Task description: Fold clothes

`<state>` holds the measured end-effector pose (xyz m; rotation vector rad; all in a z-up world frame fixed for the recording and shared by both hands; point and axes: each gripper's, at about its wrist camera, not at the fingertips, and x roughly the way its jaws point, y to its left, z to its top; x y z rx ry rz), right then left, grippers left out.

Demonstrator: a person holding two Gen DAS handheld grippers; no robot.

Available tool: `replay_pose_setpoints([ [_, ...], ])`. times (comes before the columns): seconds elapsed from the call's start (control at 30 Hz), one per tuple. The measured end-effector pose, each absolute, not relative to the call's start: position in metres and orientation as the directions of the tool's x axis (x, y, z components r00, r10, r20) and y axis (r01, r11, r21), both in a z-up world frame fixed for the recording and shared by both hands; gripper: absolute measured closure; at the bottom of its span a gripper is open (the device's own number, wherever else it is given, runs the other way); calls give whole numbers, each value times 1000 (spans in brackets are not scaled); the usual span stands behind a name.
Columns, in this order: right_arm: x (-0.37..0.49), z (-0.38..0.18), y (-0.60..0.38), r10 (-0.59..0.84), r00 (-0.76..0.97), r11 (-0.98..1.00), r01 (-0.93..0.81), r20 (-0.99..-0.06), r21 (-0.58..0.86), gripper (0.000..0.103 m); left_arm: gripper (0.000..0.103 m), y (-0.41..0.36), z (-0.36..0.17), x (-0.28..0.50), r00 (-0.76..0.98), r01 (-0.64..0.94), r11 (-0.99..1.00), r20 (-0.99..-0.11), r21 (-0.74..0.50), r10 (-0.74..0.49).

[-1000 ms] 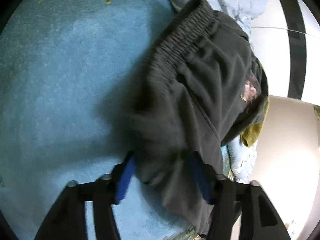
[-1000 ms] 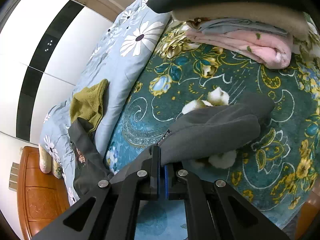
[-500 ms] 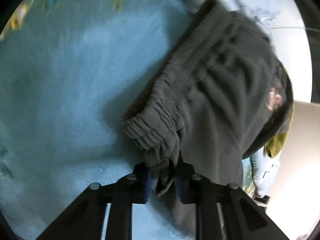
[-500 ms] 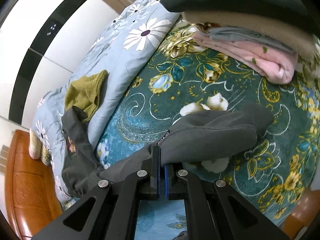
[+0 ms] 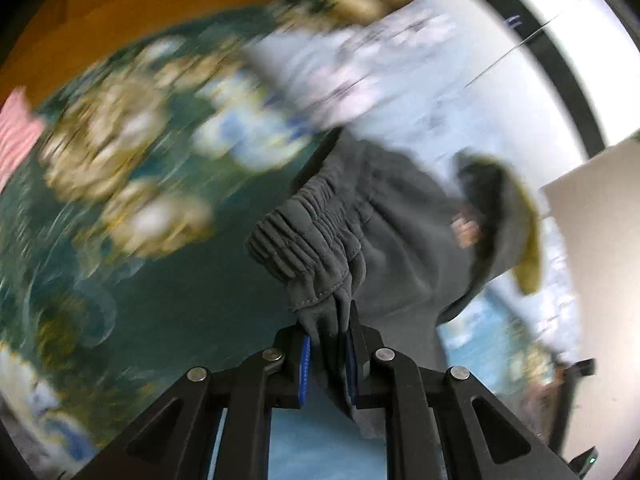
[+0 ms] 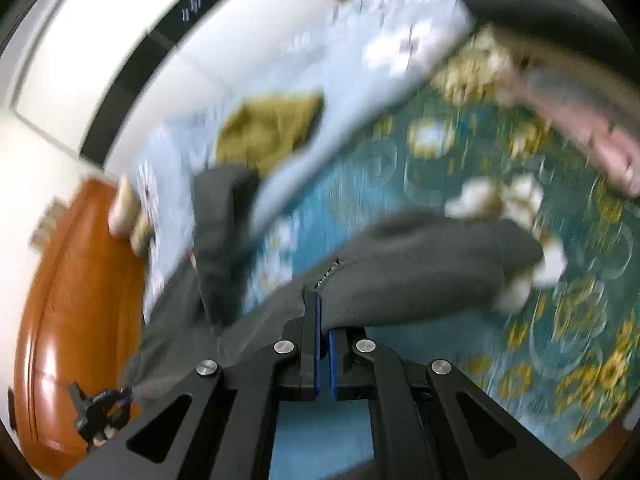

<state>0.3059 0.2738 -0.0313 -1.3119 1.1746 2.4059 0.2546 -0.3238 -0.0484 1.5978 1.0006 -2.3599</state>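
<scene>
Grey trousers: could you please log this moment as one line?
left claw shut on grey trousers waistband | right claw shut on trousers | views blurred

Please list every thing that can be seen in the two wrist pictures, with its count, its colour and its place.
dark grey trousers: one, dark grey, on the bed, gathered waistband pinched at the left, another edge at the right
olive garment: one, olive green, on the pale quilt
floral blanket: one, teal with gold flowers, over the bed
pale quilt: one, light blue with white flowers, beside the blanket
folded pile: one, dark, grey and pink layers, far on the blanket, blurred
wooden furniture: one, orange-brown, beside the bed
left gripper: one, black with blue pads, shut on the waistband
right gripper: one, black with blue pads, shut on the trousers
</scene>
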Motion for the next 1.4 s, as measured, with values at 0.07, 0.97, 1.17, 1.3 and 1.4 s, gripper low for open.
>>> replay_pose_setpoints([
  [0.07, 304, -53, 265, -241, -537, -679, -501, -808, 536, 100, 88, -333, -82, 273, -378, 511, -740, -888, -437, 263],
  [0.97, 399, -113, 397, -269, -479, -360, -755, -836, 548, 49, 85, -335, -115, 286, -279, 540, -747, -920, -388, 276],
  [1.17, 381, -158, 396, -339, -541, -279, -723, -769, 632, 47, 83, -333, -107, 289, -296, 556, -730, -915, -397, 273],
  [1.3, 366, -169, 394, -325, -565, -237, -727, -758, 644, 72, 83, -327, -103, 291, -307, 559, -729, -916, -394, 260],
  [1.4, 352, -162, 394, -296, -546, -282, -734, -784, 618, 98, 85, -323, -101, 291, -317, 552, -737, -916, -390, 247],
])
